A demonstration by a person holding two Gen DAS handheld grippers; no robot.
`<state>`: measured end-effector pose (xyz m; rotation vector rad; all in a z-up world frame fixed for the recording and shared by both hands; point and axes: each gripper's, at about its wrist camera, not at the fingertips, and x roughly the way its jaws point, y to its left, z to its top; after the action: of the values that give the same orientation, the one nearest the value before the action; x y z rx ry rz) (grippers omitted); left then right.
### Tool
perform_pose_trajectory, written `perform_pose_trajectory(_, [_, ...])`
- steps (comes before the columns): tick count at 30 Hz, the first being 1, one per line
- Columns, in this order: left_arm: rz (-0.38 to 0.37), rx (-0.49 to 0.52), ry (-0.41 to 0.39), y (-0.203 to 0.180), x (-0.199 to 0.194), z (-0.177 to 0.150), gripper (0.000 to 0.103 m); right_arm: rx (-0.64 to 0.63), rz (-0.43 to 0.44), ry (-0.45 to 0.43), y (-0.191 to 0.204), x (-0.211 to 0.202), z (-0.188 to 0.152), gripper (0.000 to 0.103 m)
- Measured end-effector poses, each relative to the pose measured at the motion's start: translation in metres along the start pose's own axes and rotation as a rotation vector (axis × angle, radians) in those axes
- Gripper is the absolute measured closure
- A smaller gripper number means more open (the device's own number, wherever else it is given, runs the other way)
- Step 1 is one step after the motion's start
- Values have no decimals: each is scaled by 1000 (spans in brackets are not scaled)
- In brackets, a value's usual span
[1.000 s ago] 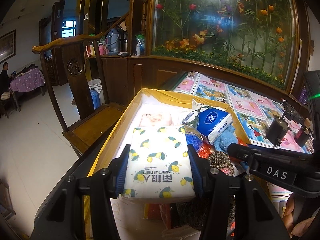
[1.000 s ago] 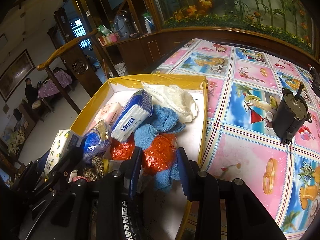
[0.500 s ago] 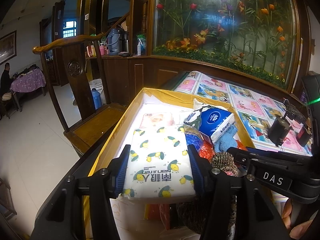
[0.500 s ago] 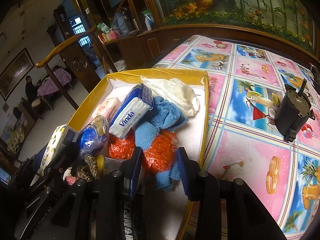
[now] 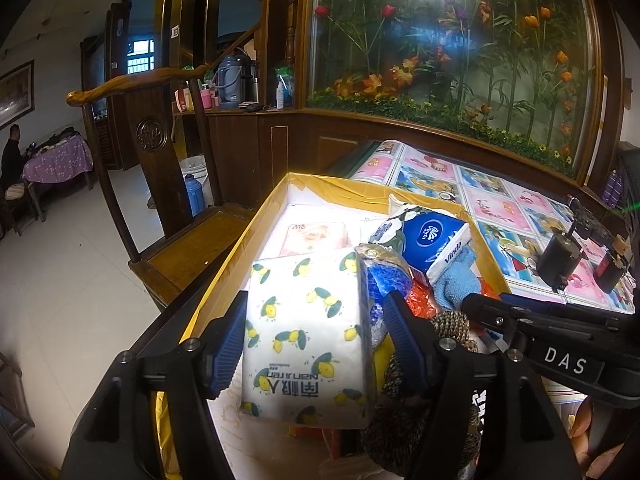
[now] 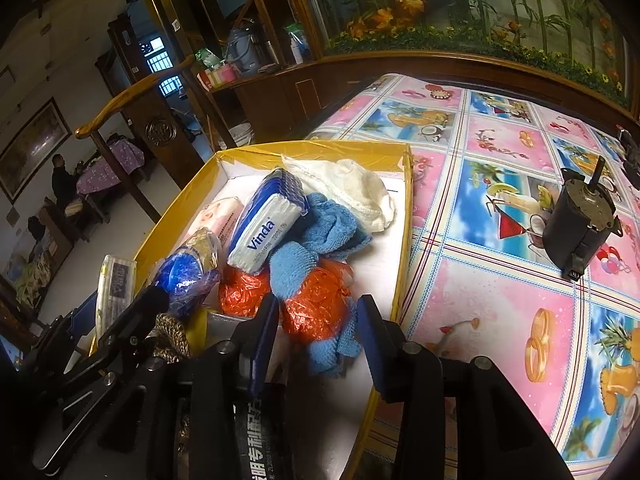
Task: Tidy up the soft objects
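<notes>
Left gripper (image 5: 316,336): the blue pads are set against both long sides of the lemon-print tissue pack (image 5: 308,340), which is clamped between them and held above the left part of the yellow-rimmed box (image 5: 240,248). The grip across the pack's width is judged to suit a squashy packet, the flat faces being kept level for setting down beside the pink wipes pack (image 5: 314,236), which lies flat on the white floor against the left wall.

Right gripper (image 6: 316,332): the jaws stand apart, with the orange plastic bag (image 6: 316,304) and a fold of blue towel (image 6: 332,232) between them, and no squeeze is seen. Whether the pads touch the bag cannot be told.

Outward, the Vinda tissue pack (image 6: 268,224) is propped on the towel, with a blue netted bundle (image 6: 184,276) to its left and a cream cloth (image 6: 352,188) at the far end. A small black motor (image 6: 576,224) stands well apart on the patterned tablecloth (image 6: 500,300). The heap is judged unsorted as yet; packets seem meant for the left side.
</notes>
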<state>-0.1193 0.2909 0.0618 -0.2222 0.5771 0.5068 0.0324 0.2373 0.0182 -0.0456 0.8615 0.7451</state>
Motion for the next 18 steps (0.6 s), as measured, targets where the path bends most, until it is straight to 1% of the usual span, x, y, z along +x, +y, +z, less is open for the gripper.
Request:
perform_pose_trajectory(3, [3, -2, 1, 3, -1, 0, 33, -2, 0, -1, 0, -1, 0, 58])
perform_pose_trajectory(6, [0, -3, -1, 5, -1, -2, 26, -6, -1, -9, 0, -5, -1, 53])
perform_pose_trajectory(7, [1, -1, -3, 7, -1, -3, 26, -8, 1, -13, 0, -6, -2, 49])
perform_pose_trajectory(8, [3, 1, -4, 7, -1, -3, 25, -9, 2, -17, 0, -8, -2, 47])
perform_pose_trajectory(15, [1, -1, -1, 8, -3, -5, 22, -18, -7, -36, -1, -17, -3, 46])
perform_pose_trajectory(18, [3, -2, 0, 8, -5, -7, 18, -18, -23, -48, -2, -21, -4, 41])
